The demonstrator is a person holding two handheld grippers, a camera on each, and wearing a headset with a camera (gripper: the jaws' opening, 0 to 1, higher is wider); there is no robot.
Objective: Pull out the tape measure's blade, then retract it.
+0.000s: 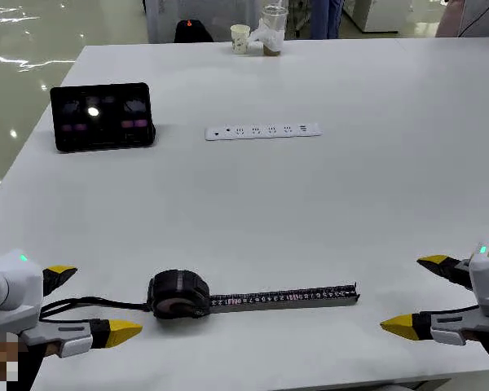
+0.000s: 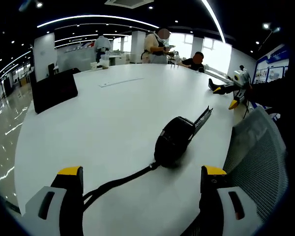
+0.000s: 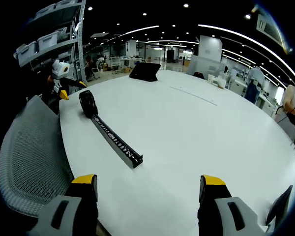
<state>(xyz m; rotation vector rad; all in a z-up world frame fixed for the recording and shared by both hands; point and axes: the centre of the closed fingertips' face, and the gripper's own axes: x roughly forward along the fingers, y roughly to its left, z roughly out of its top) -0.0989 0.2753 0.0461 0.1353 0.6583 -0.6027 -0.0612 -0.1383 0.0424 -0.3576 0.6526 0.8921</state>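
A black tape measure lies on the white table near the front edge. Its dark blade is drawn out to the right and lies flat, ending in a hook. A black strap trails left from the case. My left gripper is open just left of the case, with the strap between its yellow tips and nothing held. In the left gripper view the case sits ahead of the open left gripper. My right gripper is open, to the right of the hook and apart from it. The blade's hook lies ahead of that right gripper.
A black tablet stands at the back left. A white power strip lies mid-table, and cups stand at the far edge. A grey mesh chair sits close to the table's near side. People are at the far end.
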